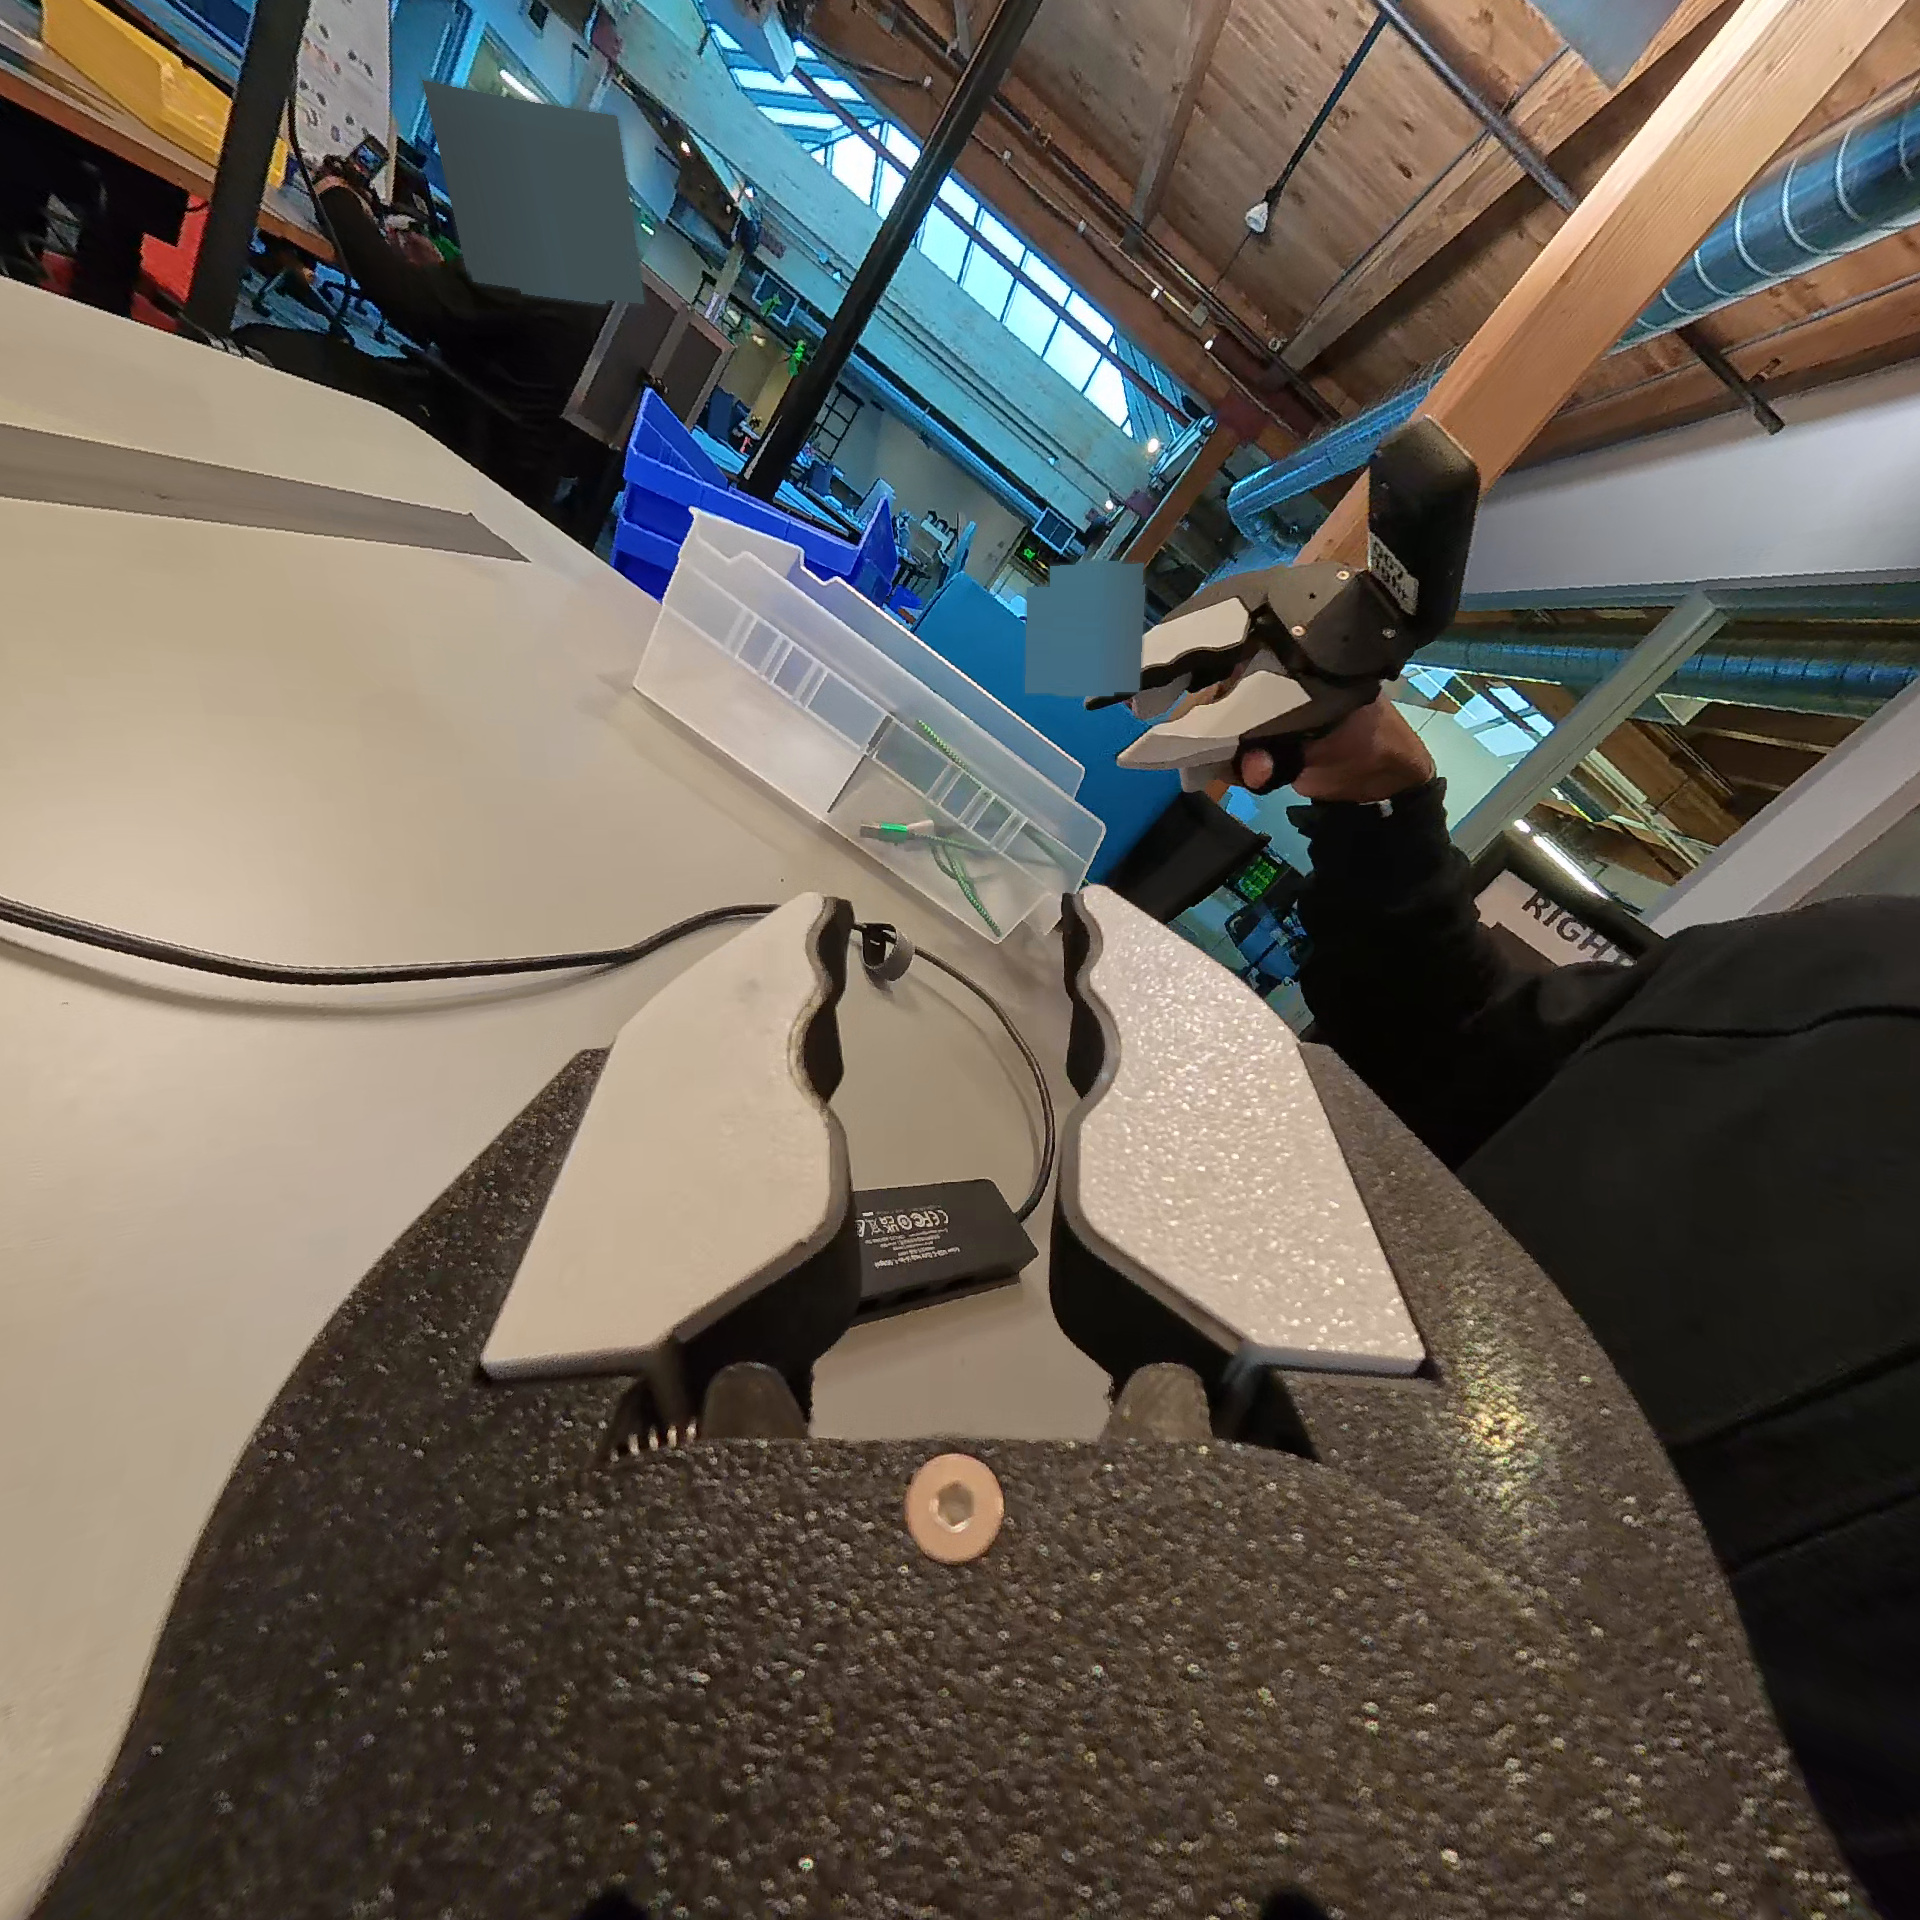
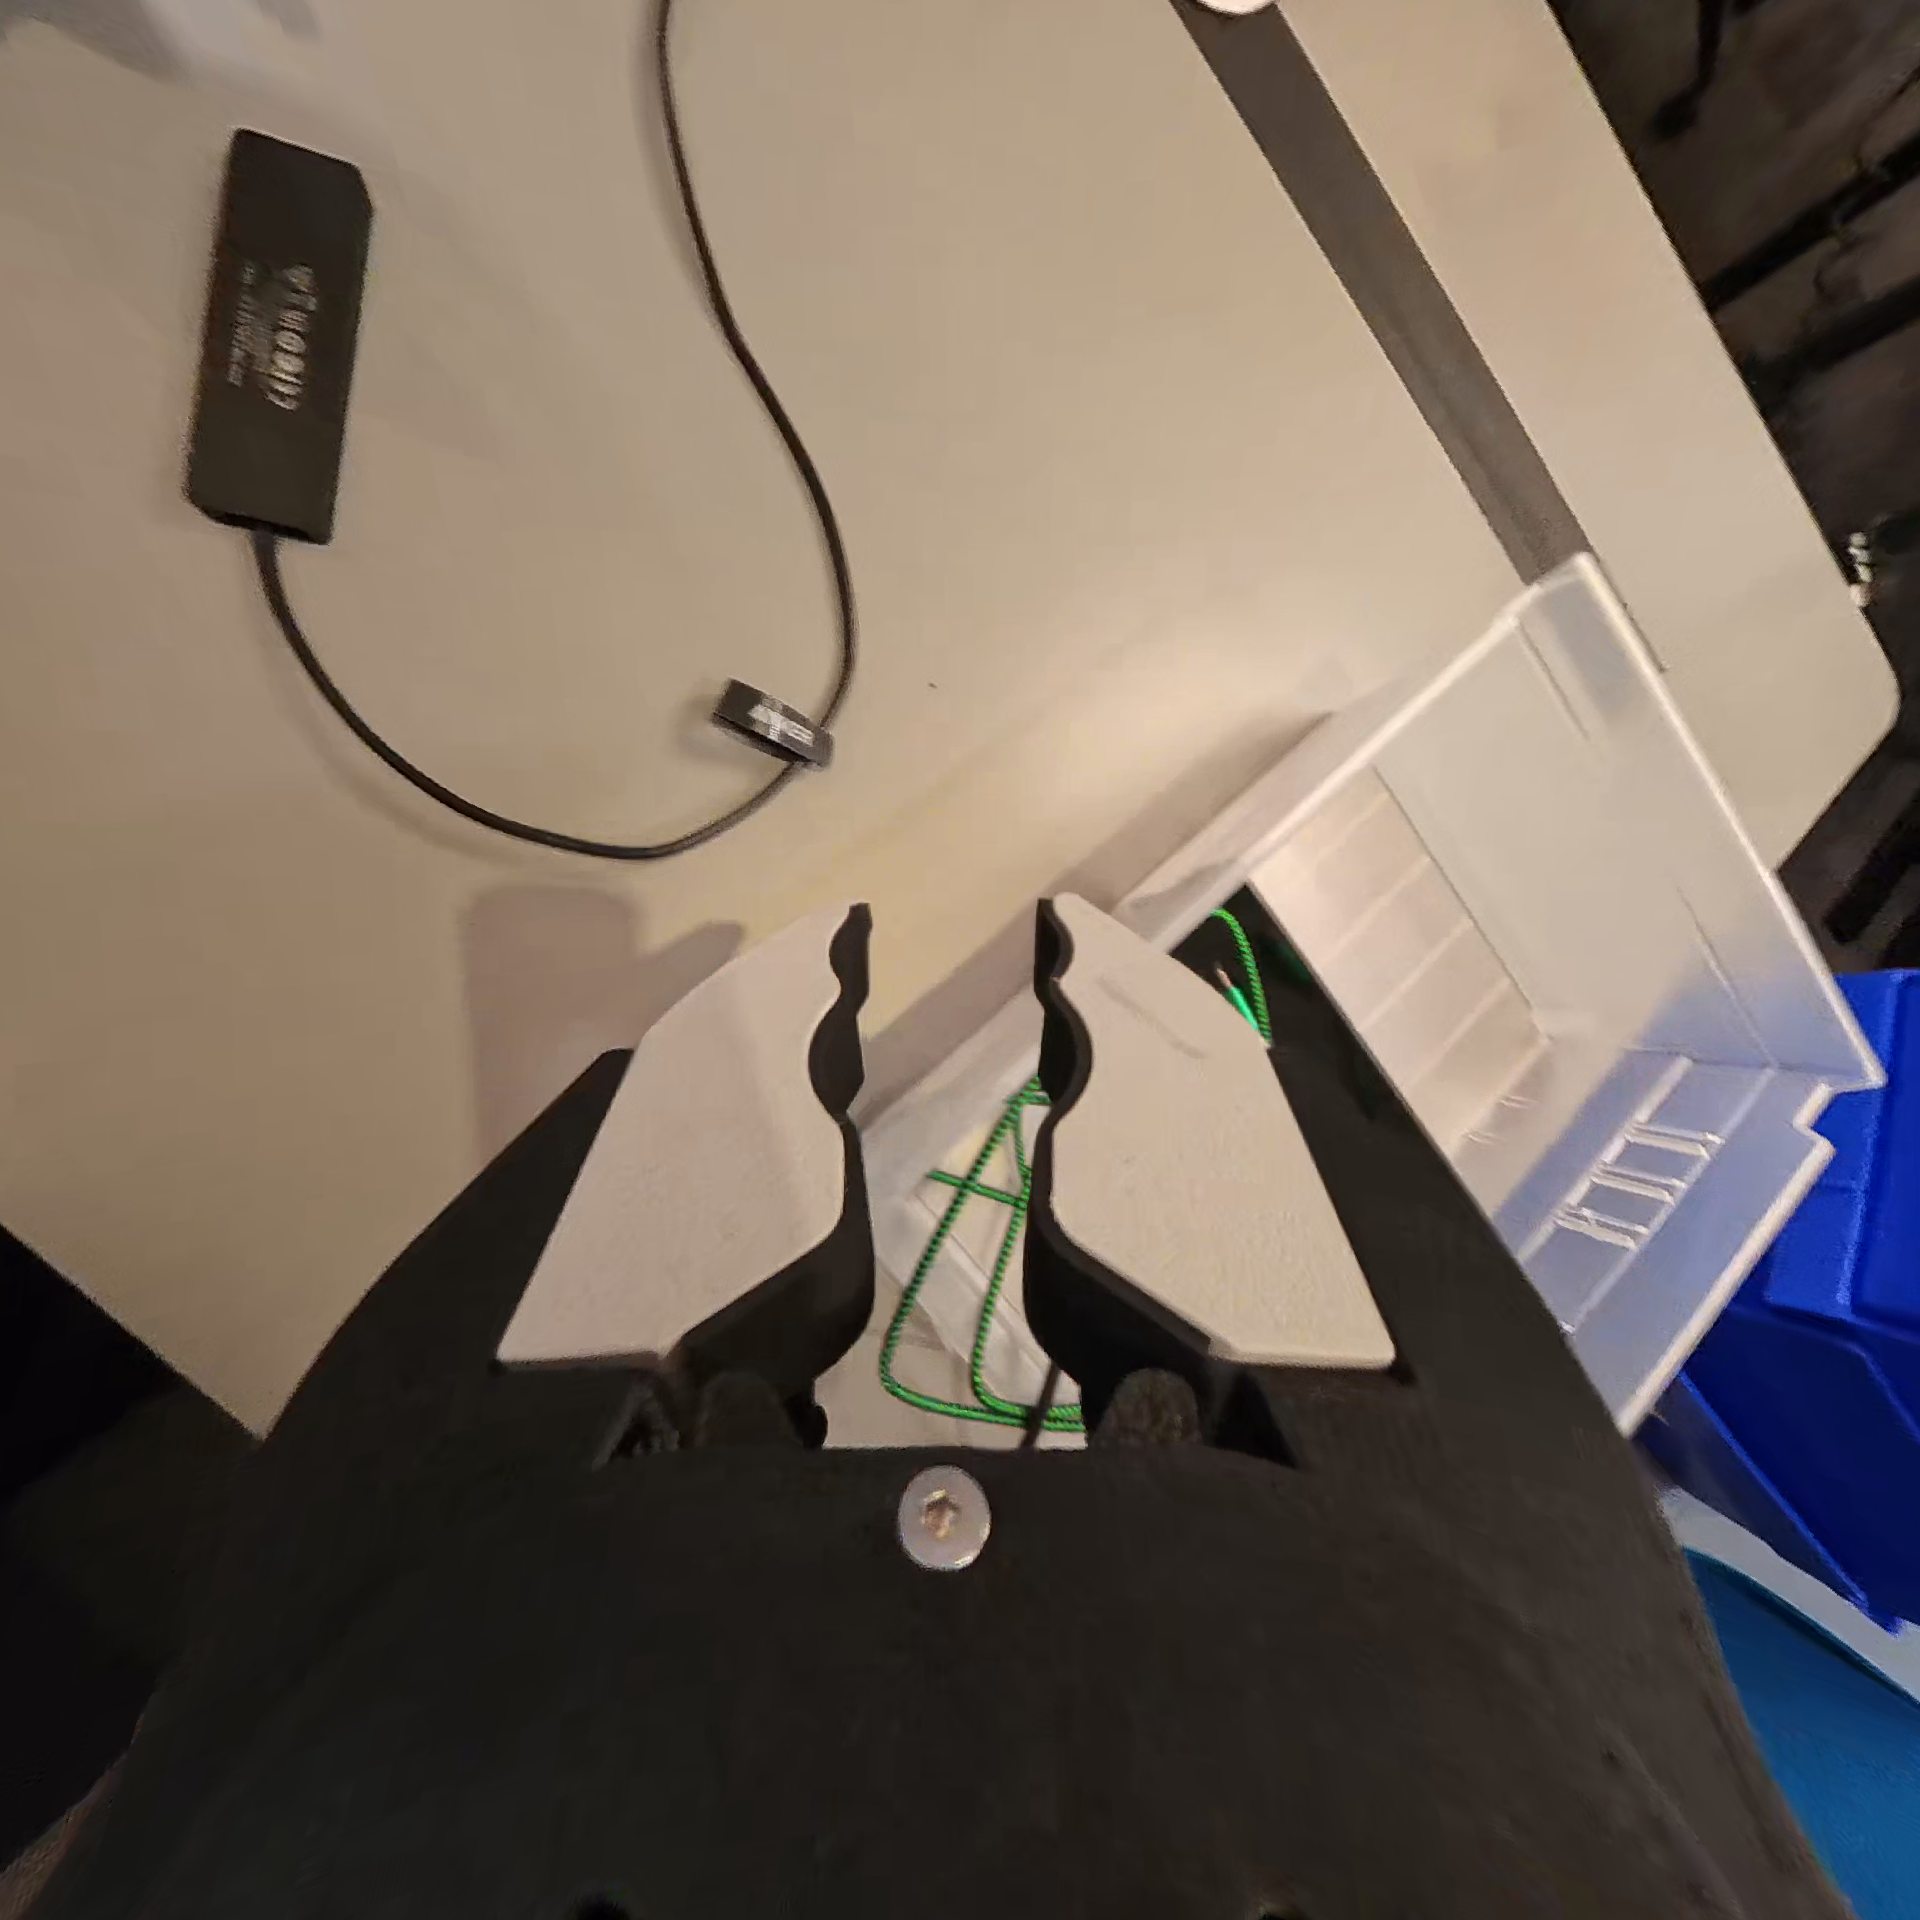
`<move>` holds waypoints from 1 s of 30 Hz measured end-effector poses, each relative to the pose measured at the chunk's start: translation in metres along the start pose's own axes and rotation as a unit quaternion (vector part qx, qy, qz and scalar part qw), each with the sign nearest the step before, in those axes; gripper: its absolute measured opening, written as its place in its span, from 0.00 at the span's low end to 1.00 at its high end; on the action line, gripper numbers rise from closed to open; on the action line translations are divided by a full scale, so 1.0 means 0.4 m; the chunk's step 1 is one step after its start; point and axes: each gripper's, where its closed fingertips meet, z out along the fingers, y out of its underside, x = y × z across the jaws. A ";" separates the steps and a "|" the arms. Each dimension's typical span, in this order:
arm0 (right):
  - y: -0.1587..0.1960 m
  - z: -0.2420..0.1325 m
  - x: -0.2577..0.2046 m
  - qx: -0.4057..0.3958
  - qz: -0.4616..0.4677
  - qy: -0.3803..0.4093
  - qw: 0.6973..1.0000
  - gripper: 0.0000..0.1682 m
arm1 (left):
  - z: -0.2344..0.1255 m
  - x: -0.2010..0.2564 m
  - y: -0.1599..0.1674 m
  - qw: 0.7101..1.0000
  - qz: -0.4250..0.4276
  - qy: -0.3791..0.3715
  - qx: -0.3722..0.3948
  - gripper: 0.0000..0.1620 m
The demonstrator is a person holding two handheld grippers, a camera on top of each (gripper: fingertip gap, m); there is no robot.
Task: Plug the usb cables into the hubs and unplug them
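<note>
Hub (image 1: 940,1242), black and flat, is lying on the pale desk (image 1: 312,748) between the fingers of the left hand-held gripper (image 1: 951,920), whose jaws are standing apart and gripping nothing; the hub is sitting close in front of that gripper's body, not touching either finger. The hub's black cable (image 1: 343,971) is curving away across the desk, carrying a small dark strap (image 2: 774,722) near its bend. In the right wrist view the same hub (image 2: 275,332) is lying well apart from the clear plastic bin (image 2: 1621,935), which is resting at the desk edge. A green braided usb cable (image 2: 966,1236) is lying coiled inside the bin's near compartment, with its connector end (image 1: 899,828) showing through the clear wall. The right hand-held gripper (image 2: 951,920) is hovering above that compartment with jaws apart and empty; seen from the left wrist view, this gripper (image 1: 1195,691) is being held in the air beyond the bin. Blue bins (image 2: 1829,1351) are standing just beside the clear one.
</note>
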 end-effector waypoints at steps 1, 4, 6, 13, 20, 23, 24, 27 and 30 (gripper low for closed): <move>-0.002 -0.003 -0.009 0.004 0.004 -0.005 1.000 0.18 | 0.001 0.000 0.003 1.000 0.000 0.000 -0.003 0.25; 0.053 -0.036 0.035 -0.018 0.030 0.044 0.998 0.17 | 0.005 0.003 0.010 1.000 -0.002 0.001 -0.011 0.25; 0.146 -0.065 0.080 -0.058 0.072 0.081 0.992 0.17 | 0.007 0.008 0.013 1.000 -0.001 0.003 -0.016 0.25; 0.531 -0.058 0.032 -0.176 0.220 0.036 0.959 0.20 | 0.013 0.010 0.023 1.000 -0.007 0.008 -0.021 0.25; 0.570 -0.001 0.044 -0.165 0.206 0.054 0.963 0.04 | 0.017 0.008 0.029 1.000 -0.010 0.006 -0.022 0.25; 0.535 -0.008 0.065 -0.146 0.183 0.064 0.970 0.00 | 0.016 0.006 0.028 1.000 -0.014 0.007 -0.022 0.25; 0.531 -0.011 0.067 -0.148 0.177 0.063 0.971 0.00 | 0.016 0.006 0.029 1.000 -0.016 0.009 -0.023 0.25; 0.552 -0.020 0.073 -0.179 0.157 0.073 0.968 0.00 | 0.018 0.008 0.033 0.999 -0.015 0.010 -0.028 0.25; 0.562 -0.018 0.046 -0.173 0.158 0.044 0.971 0.11 | 0.022 0.009 0.040 0.999 -0.012 0.009 -0.037 0.25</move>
